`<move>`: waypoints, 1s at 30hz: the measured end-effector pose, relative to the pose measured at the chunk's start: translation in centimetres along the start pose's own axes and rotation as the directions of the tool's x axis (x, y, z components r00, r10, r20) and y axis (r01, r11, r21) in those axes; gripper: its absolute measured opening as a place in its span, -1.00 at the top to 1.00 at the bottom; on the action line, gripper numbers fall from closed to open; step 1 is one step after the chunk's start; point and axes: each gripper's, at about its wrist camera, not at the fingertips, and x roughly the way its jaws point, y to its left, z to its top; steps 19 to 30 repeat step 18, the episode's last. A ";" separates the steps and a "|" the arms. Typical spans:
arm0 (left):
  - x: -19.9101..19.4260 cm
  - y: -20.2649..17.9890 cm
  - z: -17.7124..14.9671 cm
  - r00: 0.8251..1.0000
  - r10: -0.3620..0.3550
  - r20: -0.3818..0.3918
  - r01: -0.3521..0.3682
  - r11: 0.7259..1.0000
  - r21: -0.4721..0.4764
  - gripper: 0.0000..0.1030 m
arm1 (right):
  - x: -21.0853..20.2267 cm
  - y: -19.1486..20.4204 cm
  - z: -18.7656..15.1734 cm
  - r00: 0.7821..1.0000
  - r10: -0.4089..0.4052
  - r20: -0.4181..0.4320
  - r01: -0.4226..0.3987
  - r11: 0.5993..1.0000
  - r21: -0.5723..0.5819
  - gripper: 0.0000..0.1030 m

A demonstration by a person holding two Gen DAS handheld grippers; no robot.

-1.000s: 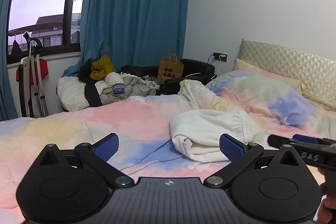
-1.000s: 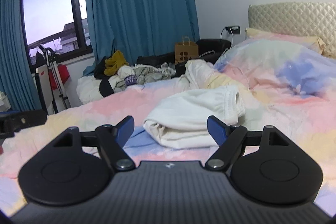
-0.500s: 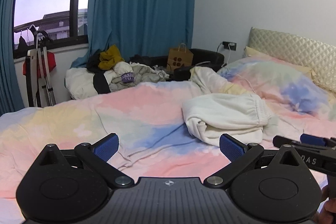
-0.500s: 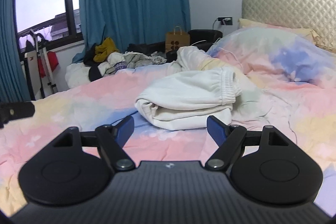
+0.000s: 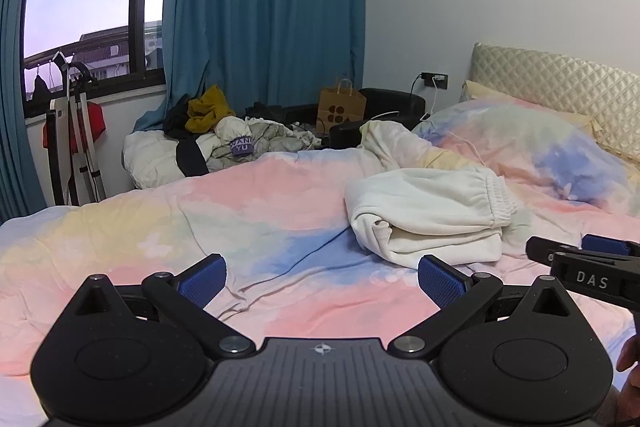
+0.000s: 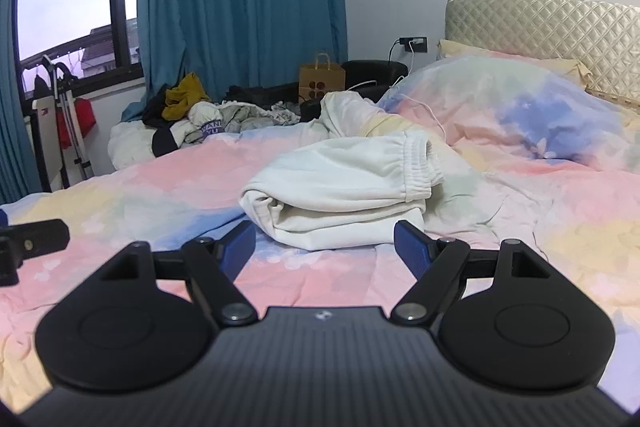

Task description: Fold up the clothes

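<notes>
Both fingers of the left gripper (image 5: 322,277) stood wide apart with nothing between them, hovering above the bed (image 5: 248,211). In that left view, the white sweatpants (image 5: 424,215) lay folded into a thick bundle on the bed, ahead and to the right of the gripper, elastic waistband on top at the bundle's right end. The right gripper (image 5: 588,265) showed at the right edge, near the bundle's right corner. A pile of clothes (image 5: 224,143) sat well beyond the bundle, by the curtain (image 5: 264,7).

In the right view, the right gripper (image 6: 324,245) was likewise spread, empty, and its fingers framed the near edge of the sweatpants (image 6: 340,191) just ahead. The left gripper (image 6: 30,241) appeared well to the left of the bundle.

The sweatpants already lay folded; whether another fold or a move was due could not be told. Judging by the plump rolled layers, the fabric looked soft, thick and light, liable to sag and unroll if lifted by one layer. A hold would best pinch the whole stack at the near folded edge, or both ends together.
</notes>
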 end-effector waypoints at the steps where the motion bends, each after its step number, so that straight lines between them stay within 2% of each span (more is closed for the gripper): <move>1: 0.1 -0.1 0.0 1.000 0.005 -0.002 -0.005 1.000 0.001 -1.00 | -0.1 -0.1 0.0 1.000 -0.002 0.004 0.002 1.000 0.000 -0.51; 12: 0.8 -0.3 -0.2 1.000 0.008 -0.018 -0.009 1.000 -0.019 -1.00 | -0.1 0.2 -0.4 1.000 -0.009 0.021 0.010 0.999 -0.044 -0.51; 30: 1.0 -0.5 -0.3 1.000 0.003 -0.022 -0.003 1.000 -0.017 -1.00 | -0.1 0.2 -0.4 1.000 -0.007 0.019 0.008 0.999 -0.044 -0.51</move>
